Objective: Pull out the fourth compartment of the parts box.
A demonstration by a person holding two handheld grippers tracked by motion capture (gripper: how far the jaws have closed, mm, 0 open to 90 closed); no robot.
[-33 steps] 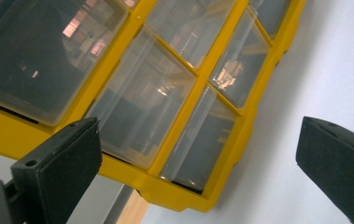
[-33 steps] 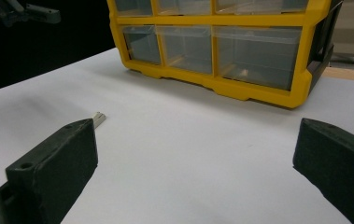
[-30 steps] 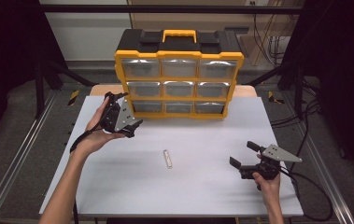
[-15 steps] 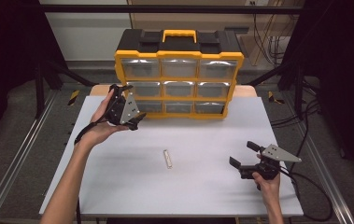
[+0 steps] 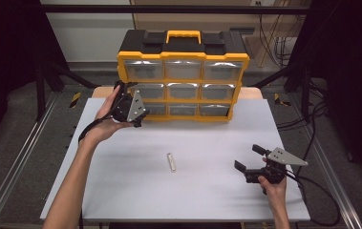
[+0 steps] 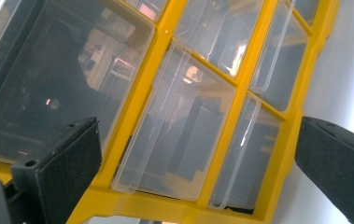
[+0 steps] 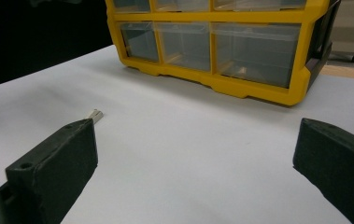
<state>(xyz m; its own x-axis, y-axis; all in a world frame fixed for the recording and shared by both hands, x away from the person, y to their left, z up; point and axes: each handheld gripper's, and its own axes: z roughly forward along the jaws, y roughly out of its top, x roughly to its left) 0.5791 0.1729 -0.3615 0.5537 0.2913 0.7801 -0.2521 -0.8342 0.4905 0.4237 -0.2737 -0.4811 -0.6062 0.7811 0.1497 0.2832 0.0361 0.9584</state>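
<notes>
Our left gripper is nearer: its fingers stand wide open, holding nothing, and the clear drawers of the yellow organizer lie straight ahead, very close. The right gripper rests open, empty, well apart

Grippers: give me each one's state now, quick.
Left gripper: open, holding nothing, claw up against the yellow drawer organizer.
Right gripper: open, holding nothing, low over the white table.
</notes>
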